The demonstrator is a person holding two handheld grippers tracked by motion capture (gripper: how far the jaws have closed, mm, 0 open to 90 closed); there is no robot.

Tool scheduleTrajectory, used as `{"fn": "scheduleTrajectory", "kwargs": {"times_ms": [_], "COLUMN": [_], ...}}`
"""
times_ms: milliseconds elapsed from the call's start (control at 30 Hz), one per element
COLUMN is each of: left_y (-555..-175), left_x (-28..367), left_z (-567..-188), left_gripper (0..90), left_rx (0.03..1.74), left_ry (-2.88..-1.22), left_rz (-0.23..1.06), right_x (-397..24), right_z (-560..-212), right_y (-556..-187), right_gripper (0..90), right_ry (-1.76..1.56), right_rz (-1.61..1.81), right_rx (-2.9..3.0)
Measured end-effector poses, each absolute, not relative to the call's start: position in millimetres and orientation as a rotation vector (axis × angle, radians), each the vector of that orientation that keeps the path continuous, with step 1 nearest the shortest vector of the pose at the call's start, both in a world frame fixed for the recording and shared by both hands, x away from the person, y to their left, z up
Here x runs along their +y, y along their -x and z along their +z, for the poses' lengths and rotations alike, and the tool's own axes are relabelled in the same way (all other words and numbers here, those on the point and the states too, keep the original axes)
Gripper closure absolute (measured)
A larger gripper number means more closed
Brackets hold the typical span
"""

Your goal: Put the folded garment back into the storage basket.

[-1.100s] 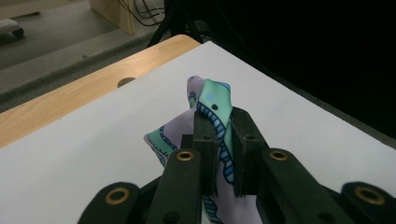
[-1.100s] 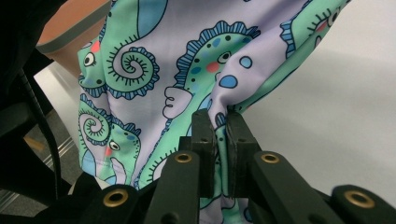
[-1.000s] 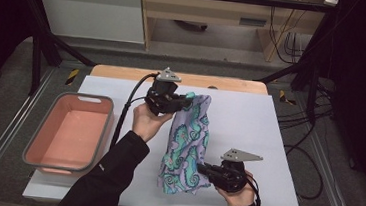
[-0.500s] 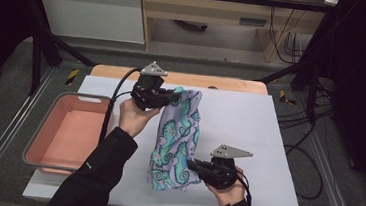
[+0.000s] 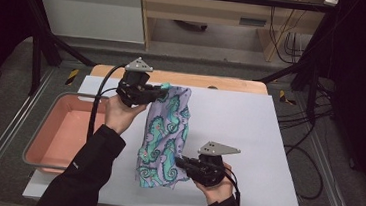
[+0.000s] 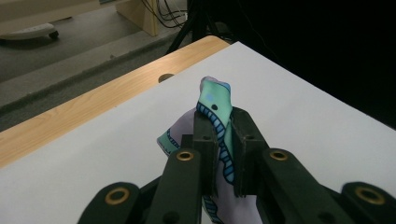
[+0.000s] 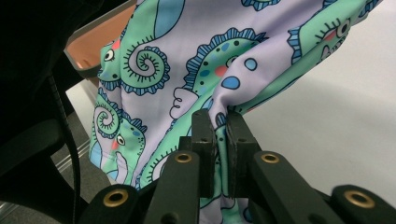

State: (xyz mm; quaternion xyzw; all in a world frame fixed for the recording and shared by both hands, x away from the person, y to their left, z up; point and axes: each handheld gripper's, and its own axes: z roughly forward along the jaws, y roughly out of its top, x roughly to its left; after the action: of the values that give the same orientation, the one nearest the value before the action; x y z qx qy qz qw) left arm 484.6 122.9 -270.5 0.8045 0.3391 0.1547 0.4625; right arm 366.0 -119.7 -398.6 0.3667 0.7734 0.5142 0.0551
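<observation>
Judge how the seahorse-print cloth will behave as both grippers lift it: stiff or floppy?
Probably floppy: the cloth sags and folds between the left gripper and right gripper. Likely light, since small pinches carry it. It bunches at the jaws, so it might slip.

Smooth printed cloth (image 5: 164, 131) — matt tabletop (image 5: 248, 134)

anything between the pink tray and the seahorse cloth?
High view: the person's left forearm crosses between the pink tray and the seahorse cloth, over white table.
</observation>
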Motion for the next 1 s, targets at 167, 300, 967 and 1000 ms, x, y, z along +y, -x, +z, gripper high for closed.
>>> {"fn": "scheduleTrajectory", "kwargs": {"times_ms": [167, 300, 967, 1000], "left_y": [-484, -485, -483, -482], "left_x": [135, 145, 187, 189], "left_z": [-269, -267, -254, -253], "left_gripper": [81.6, 81.6, 81.4, 81.4], "left_rx": [0.85, 0.865, 0.894, 0.893], "left_ry": [-1.98, -1.977, -1.974, -1.972], "left_rz": [0.4, 0.409, 0.431, 0.435], "right_x": [-109, -100, -64, -63], "right_z": [-397, -396, -385, -384], "right_y": [-366, -367, -365, -365], "right_gripper": [84.6, 84.5, 84.6, 84.6], "right_ry": [-1.099, -1.082, -1.008, -1.002], "right_rz": [1.574, 1.59, 1.665, 1.669], "right_rx": [2.349, 2.348, 2.34, 2.34]}}
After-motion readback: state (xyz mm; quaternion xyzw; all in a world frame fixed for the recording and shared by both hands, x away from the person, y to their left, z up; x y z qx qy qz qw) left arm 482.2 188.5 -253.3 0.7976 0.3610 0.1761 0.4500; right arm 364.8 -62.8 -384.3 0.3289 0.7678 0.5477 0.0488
